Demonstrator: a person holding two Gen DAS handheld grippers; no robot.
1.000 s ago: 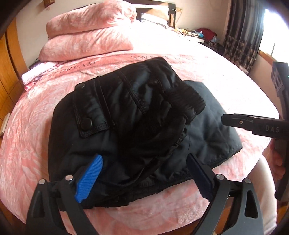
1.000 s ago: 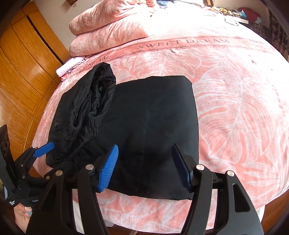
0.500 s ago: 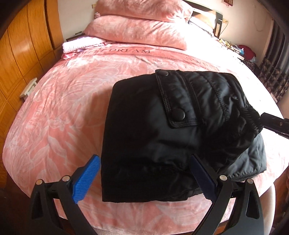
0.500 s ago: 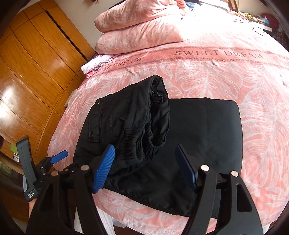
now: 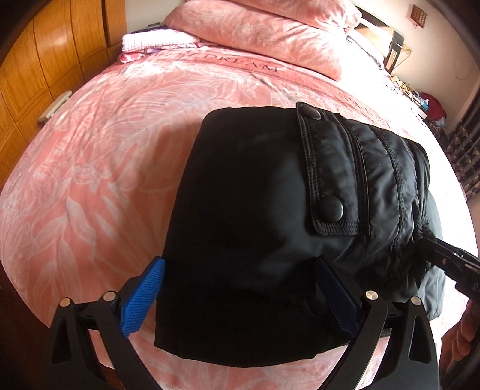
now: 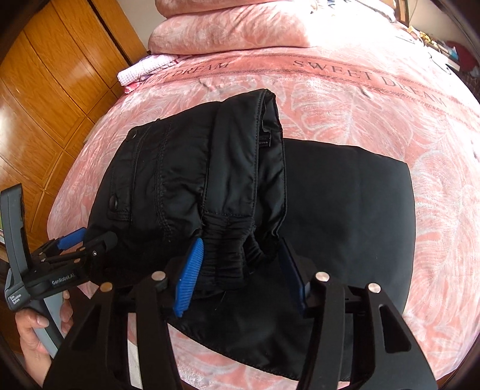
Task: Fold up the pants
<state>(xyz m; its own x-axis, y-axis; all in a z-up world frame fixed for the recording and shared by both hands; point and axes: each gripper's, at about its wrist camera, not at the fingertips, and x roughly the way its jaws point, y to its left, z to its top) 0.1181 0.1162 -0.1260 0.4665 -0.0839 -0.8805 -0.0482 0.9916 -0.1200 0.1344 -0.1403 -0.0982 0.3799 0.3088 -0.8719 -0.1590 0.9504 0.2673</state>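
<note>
The black pants (image 5: 270, 225) lie partly folded on the pink bed (image 5: 105, 150), filling the centre and right of the left wrist frame. A pocket flap (image 5: 327, 177) with two snap buttons faces up in the upper right part of the garment.

The left gripper (image 5: 243, 294) hovers at the near edge of the pants at the bottom of the frame. Its fingers (image 5: 144, 297) stand apart, one on each side of the fabric (no pad contact is visible).

In the right wrist frame, the right gripper (image 6: 240, 276) sits at lower centre. Its fingers (image 6: 187, 279) are closing, with the bunched elastic waistband (image 6: 231, 237) between them; the left pad touches the fabric, the right pad stands just beside it.

A hand (image 6: 36, 330) holds the left gripper's handle at lower left. Pillows (image 6: 234, 27) lie at the top.
</note>
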